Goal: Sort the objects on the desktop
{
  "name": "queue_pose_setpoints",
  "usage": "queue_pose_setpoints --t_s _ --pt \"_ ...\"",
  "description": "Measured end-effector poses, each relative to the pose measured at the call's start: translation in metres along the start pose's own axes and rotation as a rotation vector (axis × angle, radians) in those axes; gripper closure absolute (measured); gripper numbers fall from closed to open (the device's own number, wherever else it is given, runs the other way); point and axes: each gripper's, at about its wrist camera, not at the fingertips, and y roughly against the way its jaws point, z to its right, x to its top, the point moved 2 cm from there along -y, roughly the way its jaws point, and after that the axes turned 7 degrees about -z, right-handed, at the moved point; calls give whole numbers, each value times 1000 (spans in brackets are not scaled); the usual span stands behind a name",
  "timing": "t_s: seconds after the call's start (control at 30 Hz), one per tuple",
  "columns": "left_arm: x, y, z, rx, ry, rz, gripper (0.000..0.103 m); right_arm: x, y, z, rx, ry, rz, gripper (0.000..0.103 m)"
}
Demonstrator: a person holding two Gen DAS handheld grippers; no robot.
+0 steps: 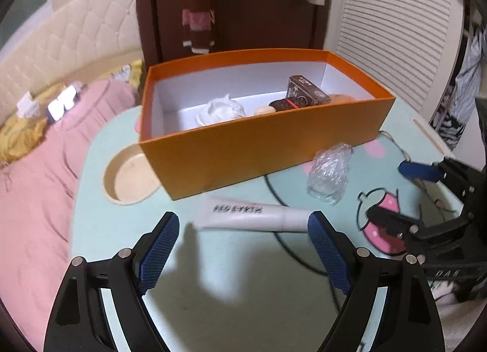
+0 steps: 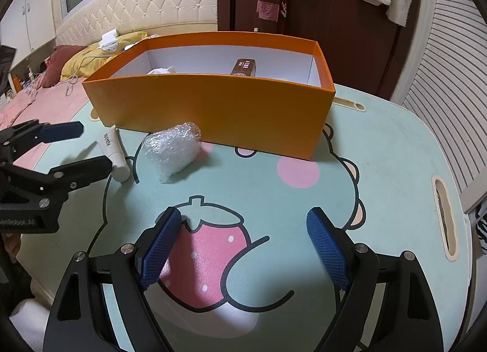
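Observation:
An orange box stands on the mint cartoon table. Inside lie a brown carton, crumpled white paper and small round items. A white tube lies in front of the box. A bubble-wrap wad lies beside it. My left gripper is open, its fingers straddling the tube just short of it. My right gripper is open and empty over the strawberry drawing.
A round recessed cup holder sits at the box's left corner. A handle slot is cut near the table's right edge. A bed with pink cover lies left of the table. A dark door stands behind.

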Motion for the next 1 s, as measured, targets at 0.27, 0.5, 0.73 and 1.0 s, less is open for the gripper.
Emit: queue_pose_setpoints --t_s 0.27,0.5,0.73,1.0 --pt "10 -12 8 -57 36 -17 18 3 -3 5 4 5 1 18" --pt "2 -5 2 -63 17 -31 66 4 -5 7 6 7 1 18" --pt "-7 5 0 -111 27 -38 51 5 -5 8 7 8 1 18" --pt "7 4 7 -90 6 20 30 4 -5 7 7 7 2 18"
